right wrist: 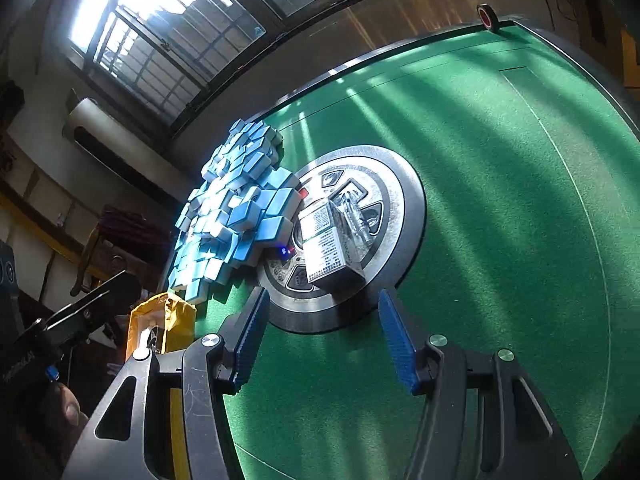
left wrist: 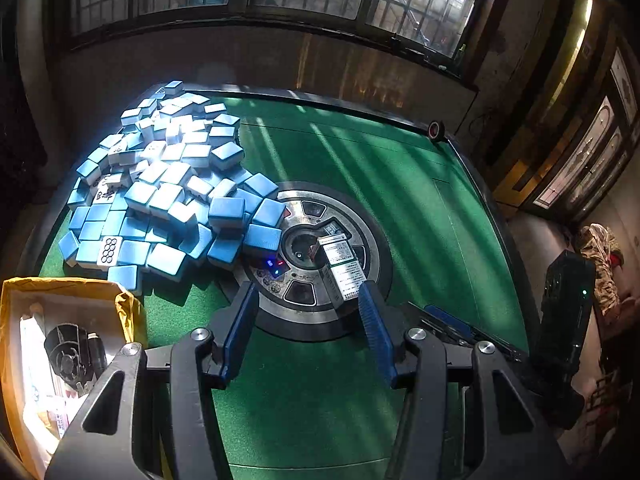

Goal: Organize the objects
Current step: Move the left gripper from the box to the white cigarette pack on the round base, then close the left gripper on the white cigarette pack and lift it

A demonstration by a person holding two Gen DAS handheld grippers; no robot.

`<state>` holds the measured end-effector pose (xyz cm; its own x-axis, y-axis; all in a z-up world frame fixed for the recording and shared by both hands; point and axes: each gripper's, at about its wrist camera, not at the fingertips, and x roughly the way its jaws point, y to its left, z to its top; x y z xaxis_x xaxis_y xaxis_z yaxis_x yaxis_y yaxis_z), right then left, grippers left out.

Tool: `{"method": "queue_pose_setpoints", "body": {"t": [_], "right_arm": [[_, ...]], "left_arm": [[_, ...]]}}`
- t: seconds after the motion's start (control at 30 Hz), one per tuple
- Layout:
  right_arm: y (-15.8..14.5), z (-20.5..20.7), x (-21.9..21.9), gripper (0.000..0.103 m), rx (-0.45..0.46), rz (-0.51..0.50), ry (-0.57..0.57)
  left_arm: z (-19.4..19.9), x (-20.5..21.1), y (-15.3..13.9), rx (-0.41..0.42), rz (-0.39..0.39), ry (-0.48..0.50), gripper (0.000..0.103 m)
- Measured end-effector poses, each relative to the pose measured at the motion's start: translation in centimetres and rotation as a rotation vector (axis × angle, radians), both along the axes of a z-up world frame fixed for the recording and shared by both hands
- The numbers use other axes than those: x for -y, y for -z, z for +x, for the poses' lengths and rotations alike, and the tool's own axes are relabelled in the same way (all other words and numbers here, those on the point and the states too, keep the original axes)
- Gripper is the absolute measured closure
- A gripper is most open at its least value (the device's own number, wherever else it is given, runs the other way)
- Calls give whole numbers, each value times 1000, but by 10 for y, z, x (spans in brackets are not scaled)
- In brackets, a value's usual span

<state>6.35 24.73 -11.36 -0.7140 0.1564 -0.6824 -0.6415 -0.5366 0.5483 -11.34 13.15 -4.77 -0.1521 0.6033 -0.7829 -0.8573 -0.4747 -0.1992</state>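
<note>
Judging by the table, you're barely started: both your left gripper (left wrist: 308, 324) and right gripper (right wrist: 324, 336) hang apart and empty, cigarette pack (right wrist: 332, 248) dead ahead on the centre hub (right wrist: 400, 200), mahjong tiles (left wrist: 160, 192) heaped ahead-left, yellow box (left wrist: 24, 320) beside your left.

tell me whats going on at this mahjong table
A person is tidying a green mahjong table with a pair of handheld tongs. Both the left tongs and the right tongs are open and empty, poised over a small white printed box lying on the round centre console. A heap of blue-backed mahjong tiles is piled beside it, and a yellow box of odds and ends sits at the near corner.
</note>
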Motion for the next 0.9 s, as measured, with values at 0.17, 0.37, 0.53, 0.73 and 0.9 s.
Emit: {"method": "queue_pose_setpoints", "body": {"t": [0.17,0.37,0.53,0.73,0.9], "right_arm": [[4,16,-17,52,3,-16,73],[4,29,-28,52,29,-9,150],[6,26,-27,52,38,-5,144],[9,28,-27,52,29,-17,146],[17,22,-26,52,34,-41,127]], "left_arm": [[-3,-70,37,11,-125,14,53],[0,-100,87,64,-224,-18,53],[11,-111,97,-4,-246,-23,52],[11,-111,106,4,-276,-31,62],[17,-95,107,-36,-282,7,71]]}}
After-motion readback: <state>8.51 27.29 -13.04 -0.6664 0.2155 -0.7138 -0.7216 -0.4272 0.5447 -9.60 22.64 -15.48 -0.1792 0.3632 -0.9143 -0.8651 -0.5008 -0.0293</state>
